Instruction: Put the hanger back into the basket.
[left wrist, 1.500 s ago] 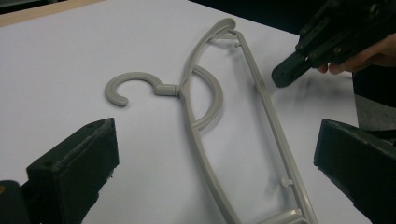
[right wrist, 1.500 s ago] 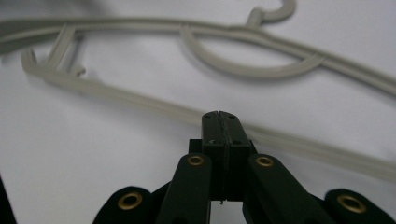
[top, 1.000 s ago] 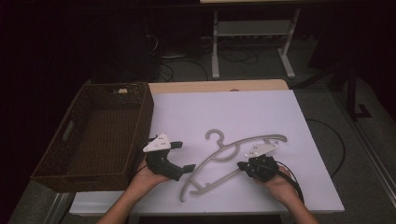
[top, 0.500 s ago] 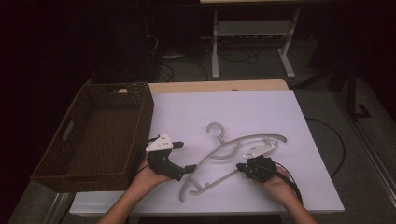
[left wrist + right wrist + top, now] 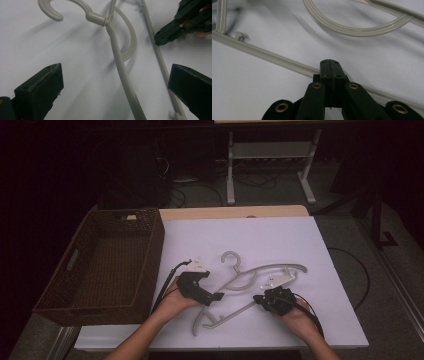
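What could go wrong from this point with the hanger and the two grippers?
The right gripper is shut with its tip on the hanger's thin lower bar; it may only pin the bar, which could slide away. The left gripper is open astride the hanger's arm; closing off-centre might twist the hanger on the smooth white table.

A white-topped table in a dim room, lit from above.

The table (image 5: 280,240) carries a white sheet with a strip of bare wood (image 5: 235,212) showing along its far edge. A dark woven basket (image 5: 150,250) sits at its left side, overhanging the edge. Behind the table stands a pale metal rack (image 5: 270,155) on two legs, with loose cables (image 5: 180,185) trailing over the grey carpeted floor (image 5: 345,235). Everything beyond the floor falls off into deep shadow.
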